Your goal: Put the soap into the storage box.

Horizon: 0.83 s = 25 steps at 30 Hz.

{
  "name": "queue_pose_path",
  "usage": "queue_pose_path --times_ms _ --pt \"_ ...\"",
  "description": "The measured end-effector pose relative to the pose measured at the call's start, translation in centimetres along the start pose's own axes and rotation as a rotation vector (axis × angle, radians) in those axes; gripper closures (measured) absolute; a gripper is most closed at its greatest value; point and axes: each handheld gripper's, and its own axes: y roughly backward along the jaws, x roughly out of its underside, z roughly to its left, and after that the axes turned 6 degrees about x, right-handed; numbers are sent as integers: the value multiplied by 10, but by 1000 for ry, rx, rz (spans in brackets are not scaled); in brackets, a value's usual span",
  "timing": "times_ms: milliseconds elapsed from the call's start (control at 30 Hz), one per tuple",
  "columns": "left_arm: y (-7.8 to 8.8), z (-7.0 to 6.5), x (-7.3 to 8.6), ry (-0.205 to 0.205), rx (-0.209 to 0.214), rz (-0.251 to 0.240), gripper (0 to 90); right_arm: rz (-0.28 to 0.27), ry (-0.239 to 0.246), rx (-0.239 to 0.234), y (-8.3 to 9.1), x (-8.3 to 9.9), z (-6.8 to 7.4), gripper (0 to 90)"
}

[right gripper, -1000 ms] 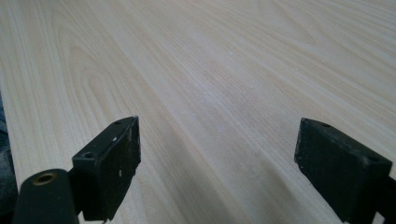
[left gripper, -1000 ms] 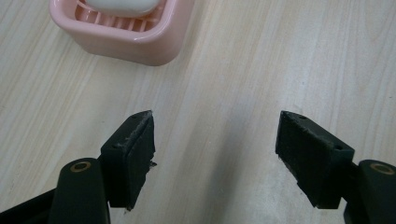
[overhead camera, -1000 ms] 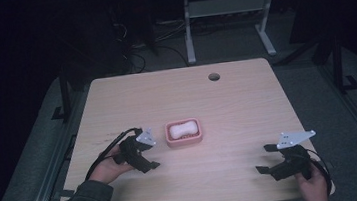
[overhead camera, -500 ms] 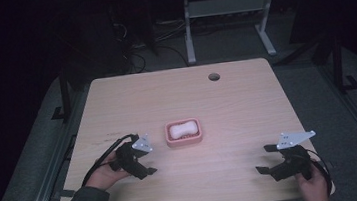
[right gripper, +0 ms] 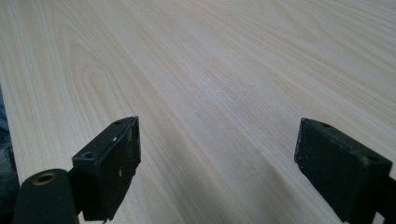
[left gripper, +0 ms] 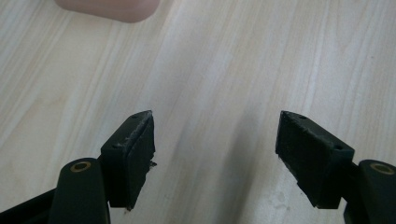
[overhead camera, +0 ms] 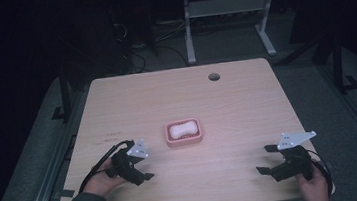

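Left hand-held gripper [overhead camera: 142,170] has backed off toward my edge of the table [overhead camera: 237,104], jaws apart, nothing between them. Soap [overhead camera: 181,129] sits in the pink soap dish [overhead camera: 185,141] mid-table, well clear of it now. Right hand-held gripper [overhead camera: 268,159] hasn't budged, jaws wide too. Looks like placing's done and I'm retreating.

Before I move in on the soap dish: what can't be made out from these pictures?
- Pink soap dish: left gripper view, cut off by the top edge, its contents out of frame.
- White soap bar: high view, too small to tell whether it sits loose.
- Right hand: high view, cut by the bottom edge.
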Motion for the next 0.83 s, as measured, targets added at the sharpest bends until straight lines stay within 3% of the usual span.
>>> queue_pose_path --times_ms 500,633,833 --pt "4 -14 24 22 -20 -4 277 -4 5 2 3 1 2 141" --pt "5 -18 30 38 -26 -27 277 -6 4 1 5 1 3 141" --pt "6 -23 29 32 -38 -41 266 -12 10 0 6 2 3 142"
